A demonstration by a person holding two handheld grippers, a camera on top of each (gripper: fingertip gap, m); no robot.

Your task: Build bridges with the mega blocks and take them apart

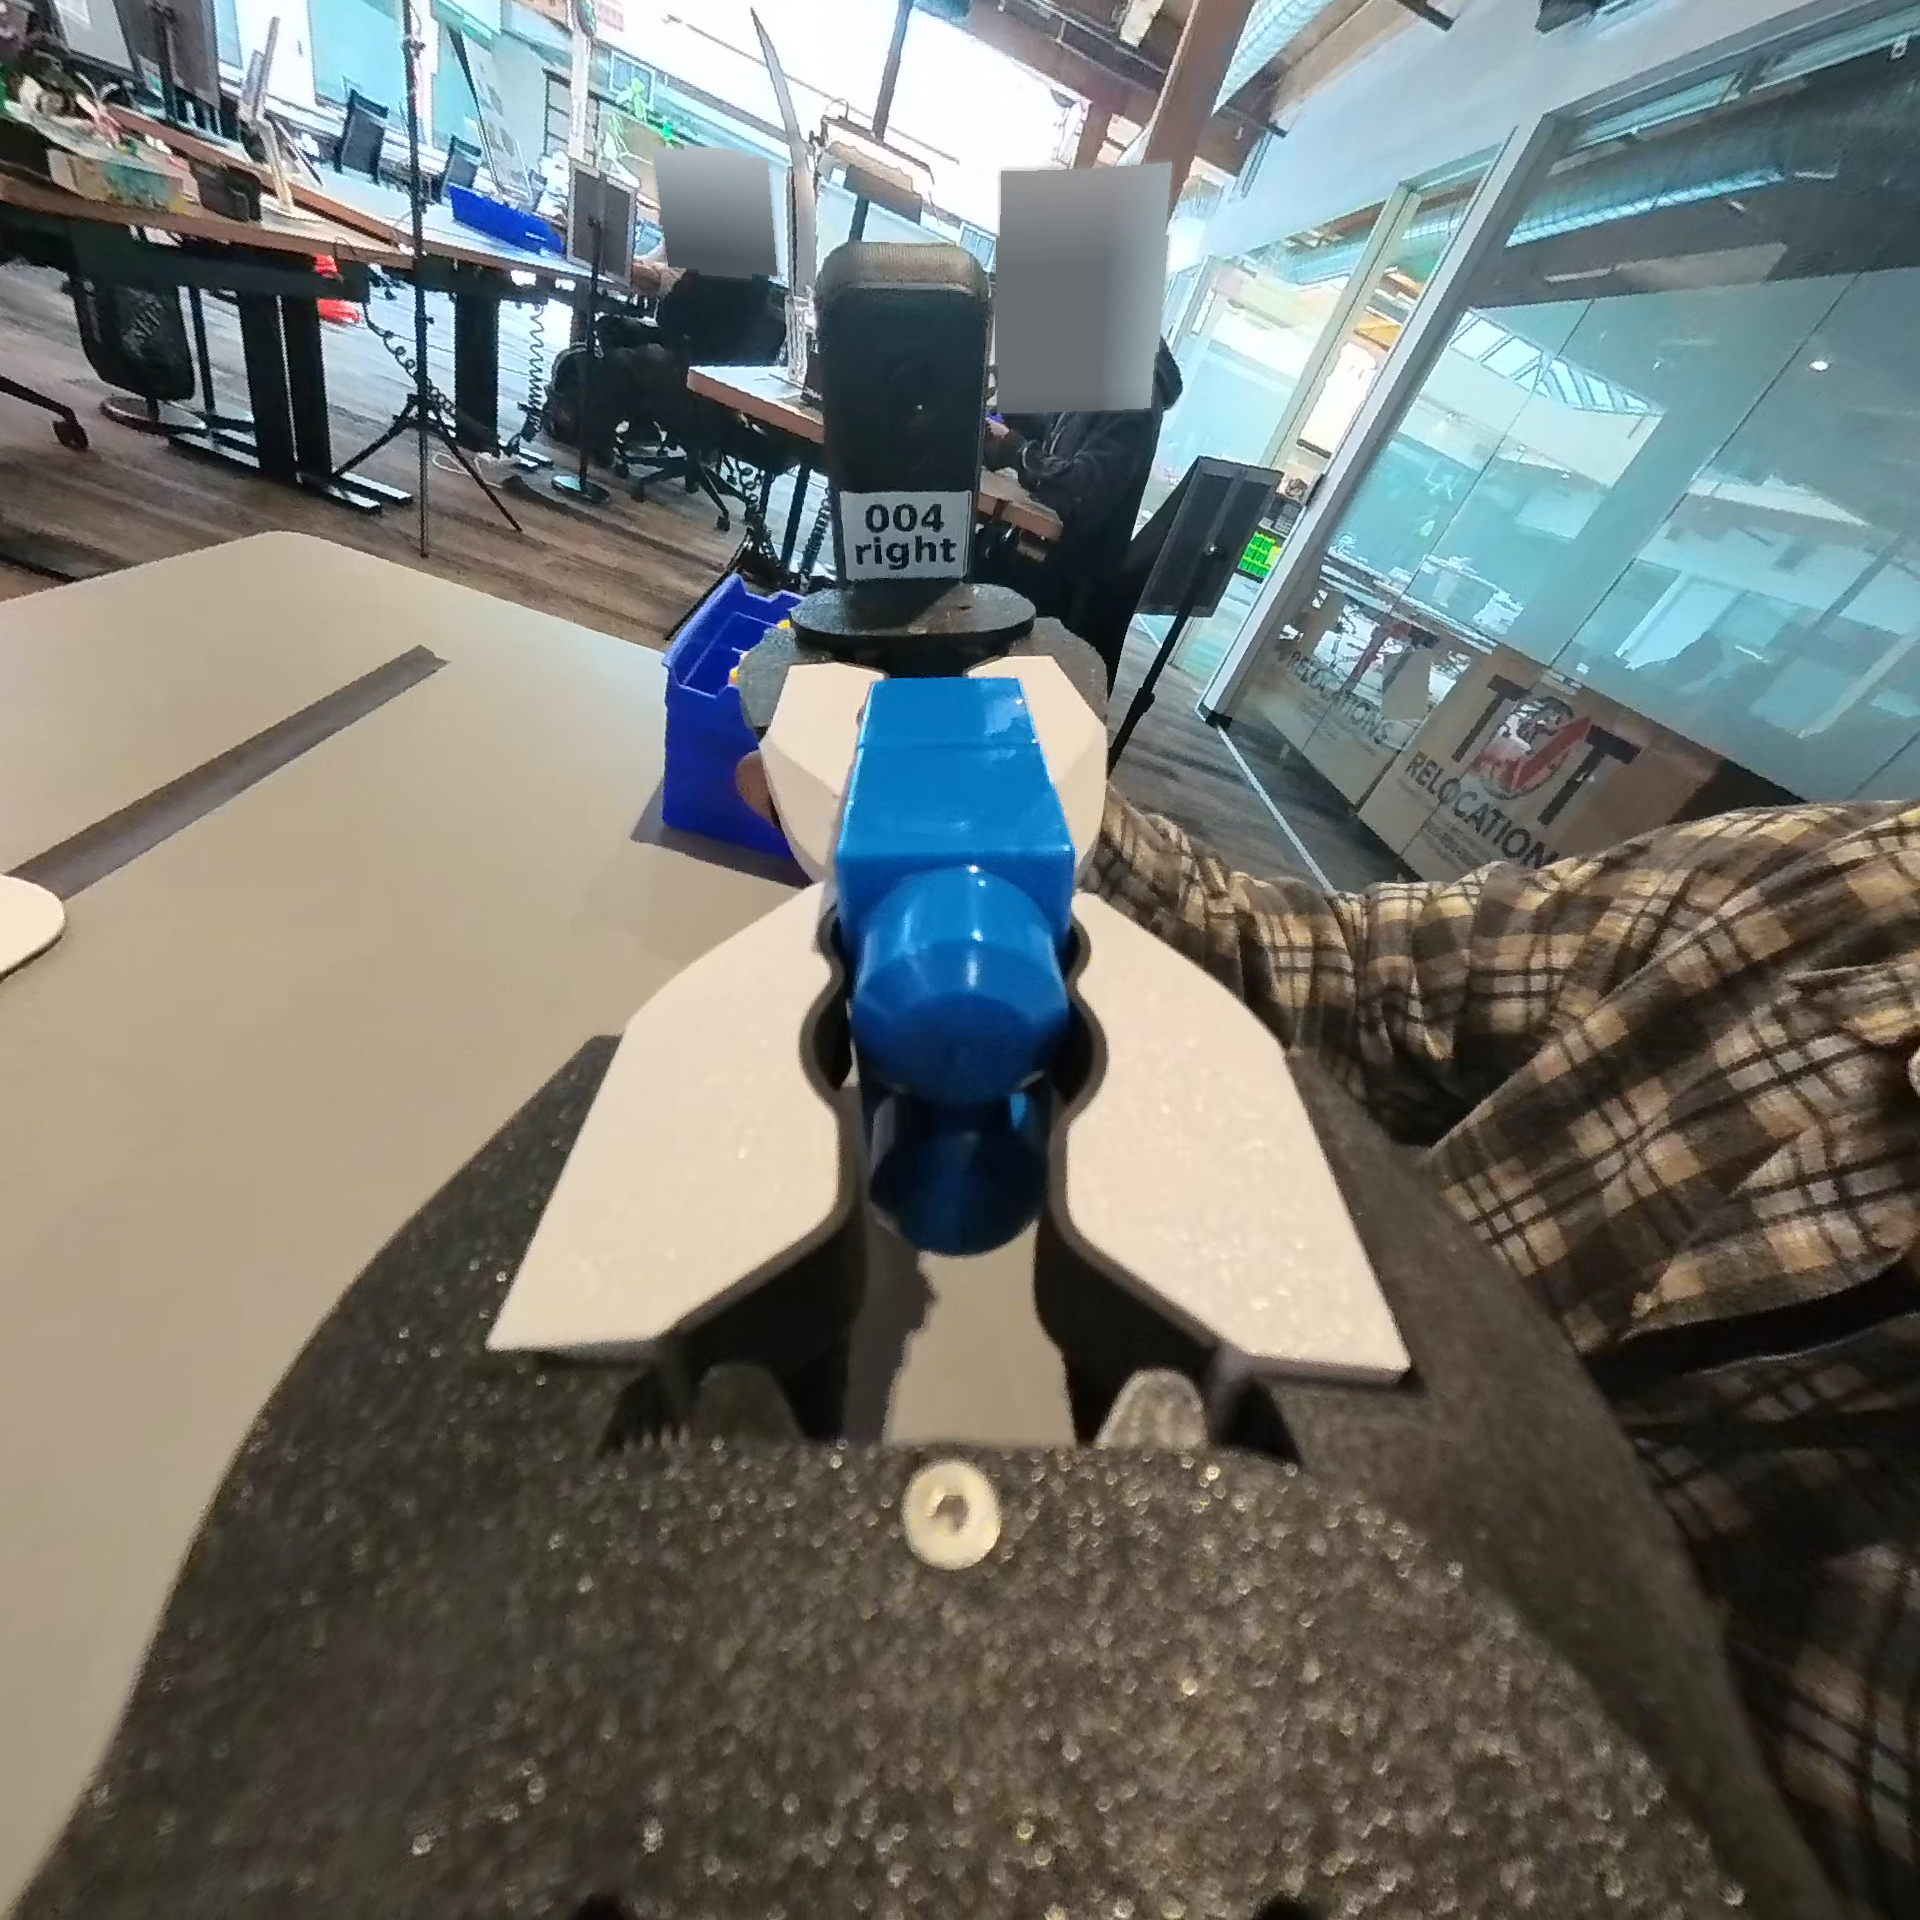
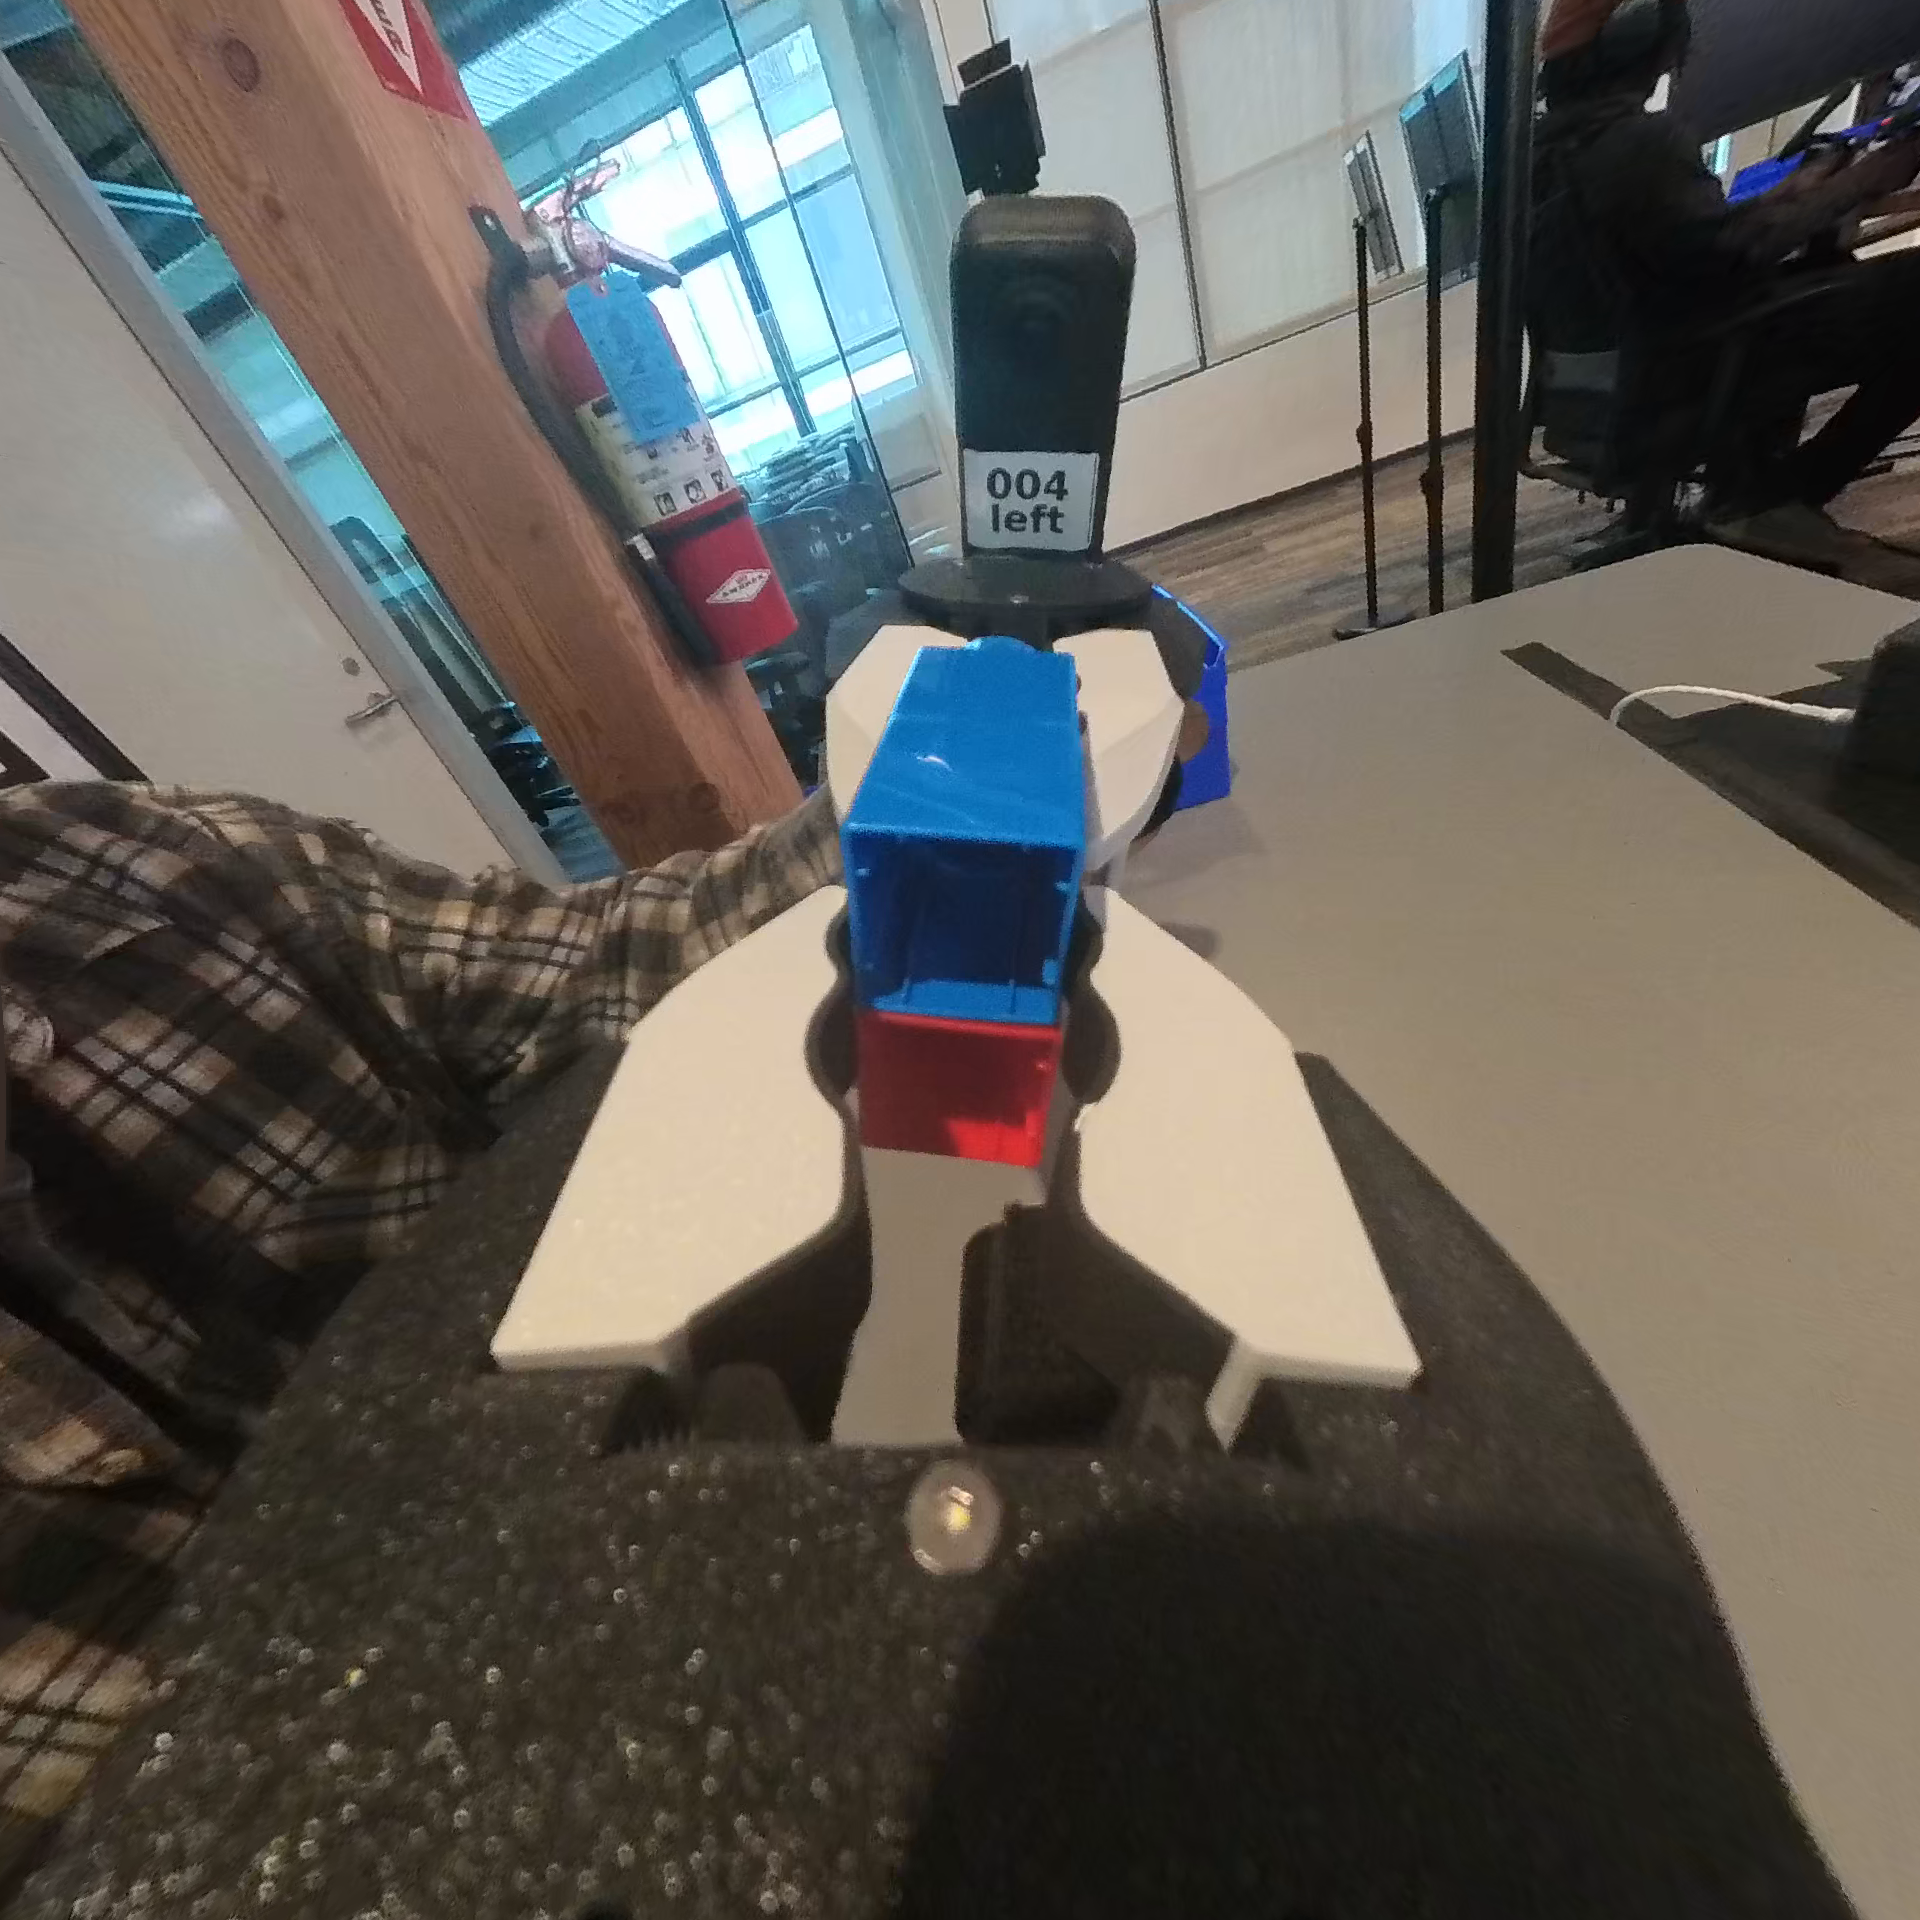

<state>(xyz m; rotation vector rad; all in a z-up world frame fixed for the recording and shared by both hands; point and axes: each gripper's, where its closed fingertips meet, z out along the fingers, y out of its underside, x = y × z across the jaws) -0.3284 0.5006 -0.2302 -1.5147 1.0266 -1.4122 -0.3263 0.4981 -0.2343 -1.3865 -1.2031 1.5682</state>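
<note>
The two grippers face each other above the grey table (image 1: 312,831) and hold one block stack between them. My left gripper (image 1: 951,935) is shut on a blue block (image 1: 951,831) whose two round studs point at its camera. The right gripper (image 1: 940,748) clamps the stack's far end. In the right wrist view, my right gripper (image 2: 961,935) is shut on a blue block (image 2: 961,790) and a red block (image 2: 956,1081) below it, their hollow undersides facing the camera. The left gripper (image 2: 997,686) holds the far end there. The red block is hidden in the left wrist view.
A blue bin (image 1: 707,748) stands on the table behind the grippers and also shows in the right wrist view (image 2: 1205,727). A plaid sleeve (image 1: 1558,1039) lies beside the grippers. A black tape strip (image 1: 229,769) crosses the table. A black device with a white cable (image 2: 1881,717) sits at the right. Less than 4 cm separates the two grippers' tips.
</note>
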